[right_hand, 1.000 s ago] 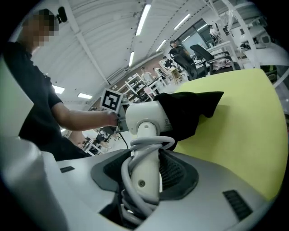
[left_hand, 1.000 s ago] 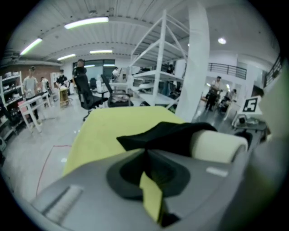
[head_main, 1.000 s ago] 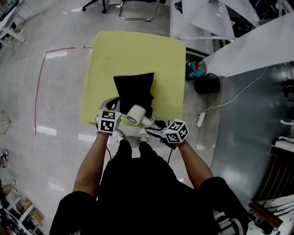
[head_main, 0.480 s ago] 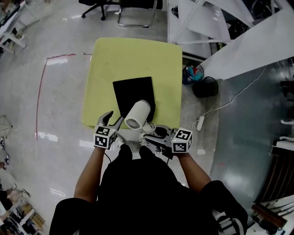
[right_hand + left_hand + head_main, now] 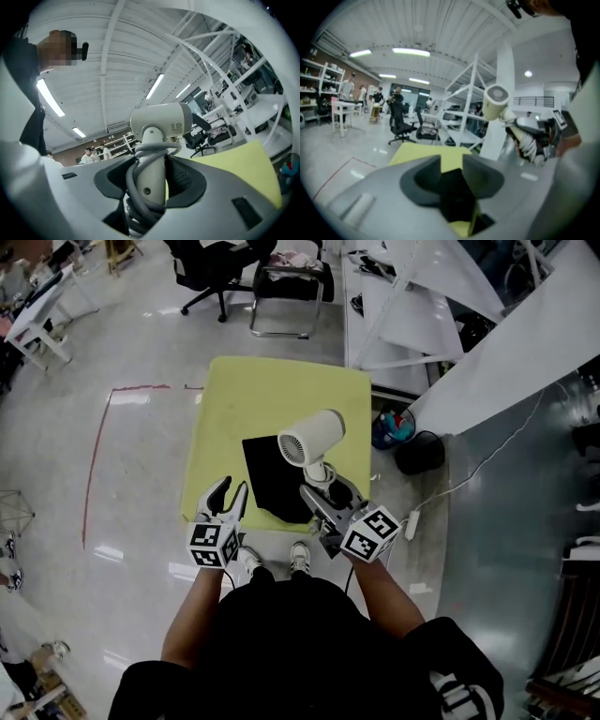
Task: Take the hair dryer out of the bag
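Rigid, probably top-heavy white plastic hair dryer (image 5: 312,438) sat clamped by its cord-wrapped handle in the right gripper (image 5: 146,174) above the limp black fabric bag (image 5: 267,476); left gripper (image 5: 230,490), jaws just narrowing, gaped empty.

From my remote station I count one hair dryer (image 5: 311,437), one black bag (image 5: 272,479), one yellow table (image 5: 281,390), one left gripper (image 5: 228,495), one right gripper (image 5: 327,491) and two chairs (image 5: 220,259) (image 5: 291,282) at top centre.
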Demonstrator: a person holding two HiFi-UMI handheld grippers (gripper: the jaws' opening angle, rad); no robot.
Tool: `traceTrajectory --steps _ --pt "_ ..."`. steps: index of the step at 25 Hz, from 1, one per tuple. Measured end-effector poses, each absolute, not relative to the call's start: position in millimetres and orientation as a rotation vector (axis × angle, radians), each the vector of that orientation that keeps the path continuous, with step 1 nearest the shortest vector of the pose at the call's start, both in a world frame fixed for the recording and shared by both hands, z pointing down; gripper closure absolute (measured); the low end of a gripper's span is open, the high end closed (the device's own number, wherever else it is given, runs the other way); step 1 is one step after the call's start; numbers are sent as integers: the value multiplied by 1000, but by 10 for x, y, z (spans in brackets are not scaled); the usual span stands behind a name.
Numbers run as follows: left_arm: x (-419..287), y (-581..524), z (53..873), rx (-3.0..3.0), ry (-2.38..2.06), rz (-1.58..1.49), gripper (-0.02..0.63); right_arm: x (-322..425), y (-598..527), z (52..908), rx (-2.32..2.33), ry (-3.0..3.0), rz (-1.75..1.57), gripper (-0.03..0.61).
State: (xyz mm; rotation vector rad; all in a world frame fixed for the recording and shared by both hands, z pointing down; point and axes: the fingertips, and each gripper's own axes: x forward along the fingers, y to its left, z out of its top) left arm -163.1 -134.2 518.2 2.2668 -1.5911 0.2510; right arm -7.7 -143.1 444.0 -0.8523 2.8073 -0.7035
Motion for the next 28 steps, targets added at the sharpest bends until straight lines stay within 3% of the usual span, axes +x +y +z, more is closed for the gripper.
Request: traceTrajectory --steps 6,28 --pt "-1753 -1467 4433 2340 -1776 151 606 21 -1696 4094 -1087 2760 -473 387" --pt "-1480 -1541 4169 2477 -1651 101 606 123 -1832 3885 -1305 2744 -275 387"
